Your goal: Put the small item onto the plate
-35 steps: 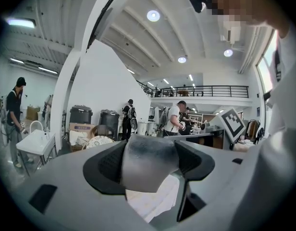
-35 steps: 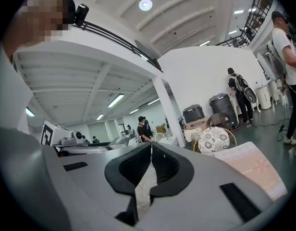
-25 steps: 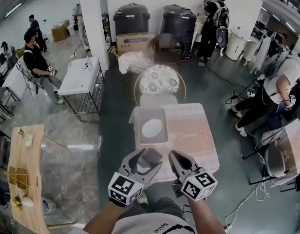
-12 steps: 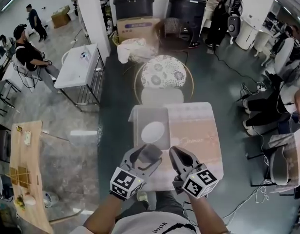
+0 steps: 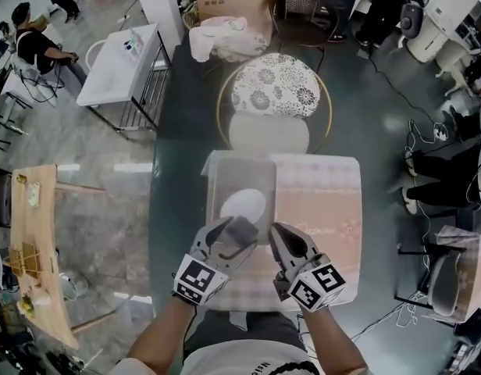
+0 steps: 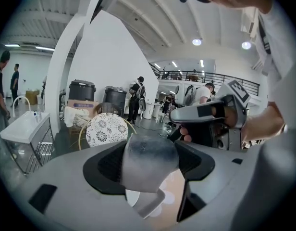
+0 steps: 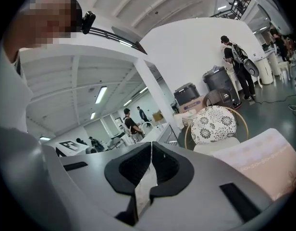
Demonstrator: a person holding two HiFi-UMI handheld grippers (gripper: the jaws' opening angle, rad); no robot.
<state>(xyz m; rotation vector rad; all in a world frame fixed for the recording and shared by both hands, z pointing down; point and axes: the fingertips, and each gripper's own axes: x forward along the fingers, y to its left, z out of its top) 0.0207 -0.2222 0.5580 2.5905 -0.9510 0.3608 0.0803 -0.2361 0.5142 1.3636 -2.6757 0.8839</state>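
The left gripper point(image 5: 233, 242) is clamped on the small grey item point(image 5: 242, 229), just at 6 o'clock of the white plate point(image 5: 243, 206) in its grey tray point(image 5: 260, 174). Only the left gripper view shows the jaws pressing its sides. At 3 o'clock, the right gripper point(image 5: 289, 248) has its 2 jaws together, which its own view makes plain.
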